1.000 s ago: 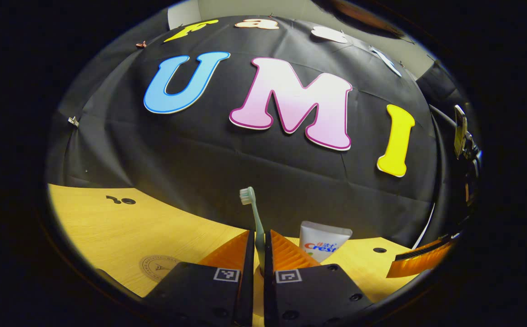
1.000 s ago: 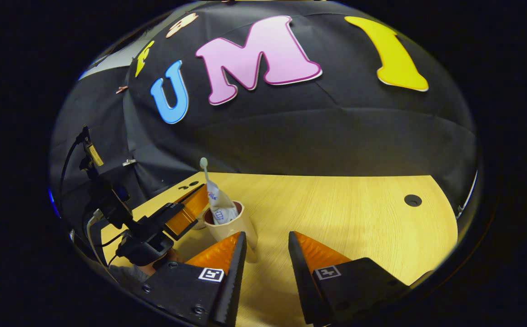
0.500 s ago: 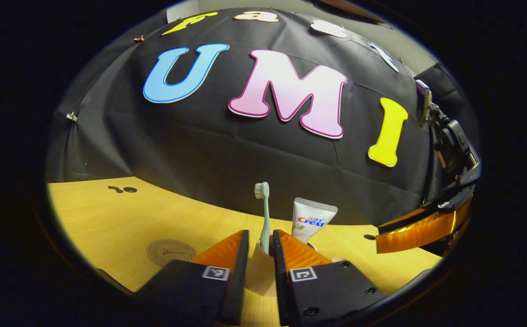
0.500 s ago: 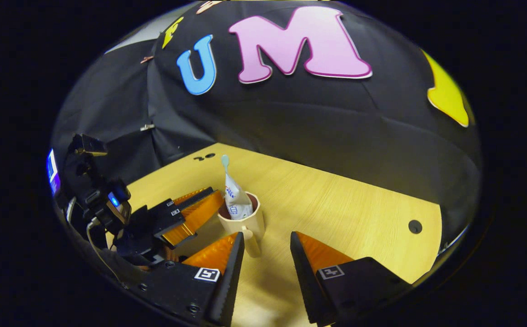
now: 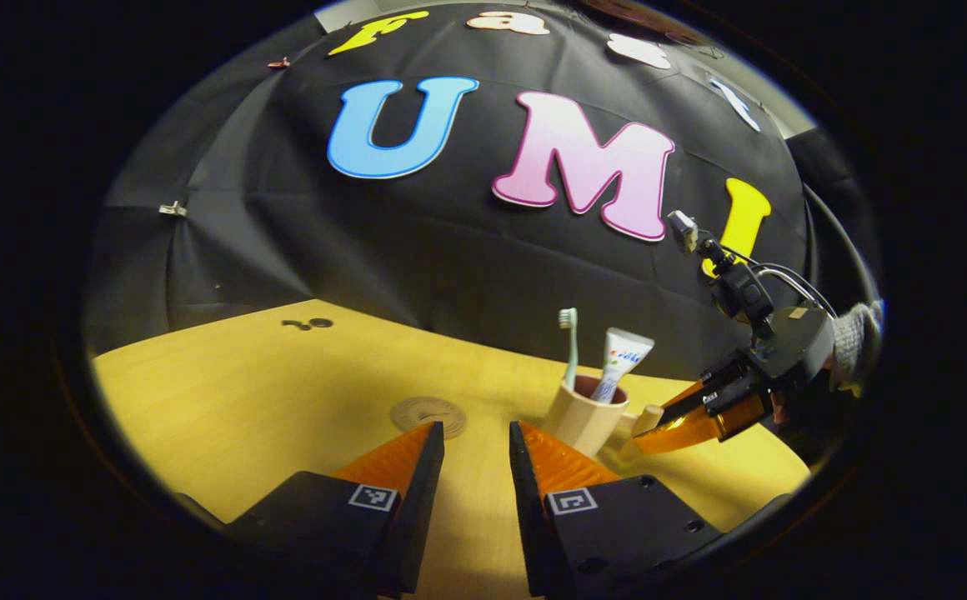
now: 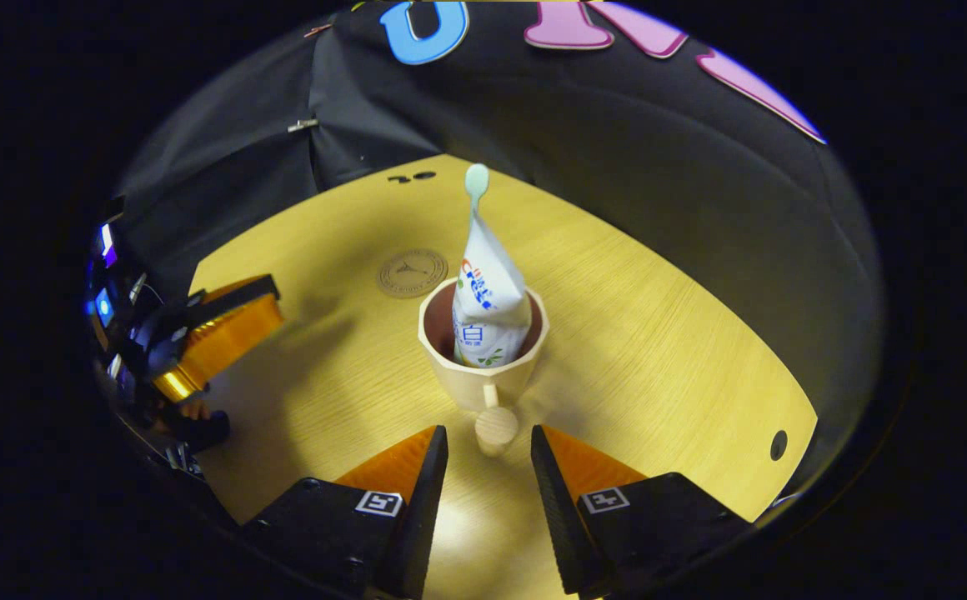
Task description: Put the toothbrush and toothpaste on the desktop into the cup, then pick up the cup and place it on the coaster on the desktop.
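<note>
a: in the right gripper view, the cup [image 6: 483, 367] stands upright on the wooden surface [image 6: 658, 333], with the toothpaste [image 6: 488, 300] and the toothbrush [image 6: 476, 179] standing in it, brush head up behind the tube.

b: and the right gripper [image 6: 488, 446]?

a: its fingers are spread apart, one on each side of the cup's knob-ended handle [image 6: 496, 427]. the handle points toward the camera and sits just ahead of the tips; neither finger visibly presses on it.

b: where is the coaster?

a: the coaster [image 6: 412, 272], a round disc, lies flat on the surface beyond the cup and a little to its left in this view, apart from the cup (nothing rests on it).

b: what does the left gripper view show?

a: the left gripper [image 5: 475, 437] hangs over the surface with its fingers released, a gap between them and nothing held. the coaster [image 5: 428, 412] lies just past its tips. the cup [image 5: 583, 412] is to the right, the toothbrush [image 5: 569, 346] nearly upright and the toothpaste [image 5: 621, 362] leaning to the right. the right gripper [image 5: 658, 421] comes in from the right, its fingertips at the cup's handle, with a sleeve [image 5: 854, 342] showing behind it.

b: does the right gripper view catch the left gripper too?

a: yes, at the left edge, well apart from the cup, with a hand partly visible beneath it.
</note>
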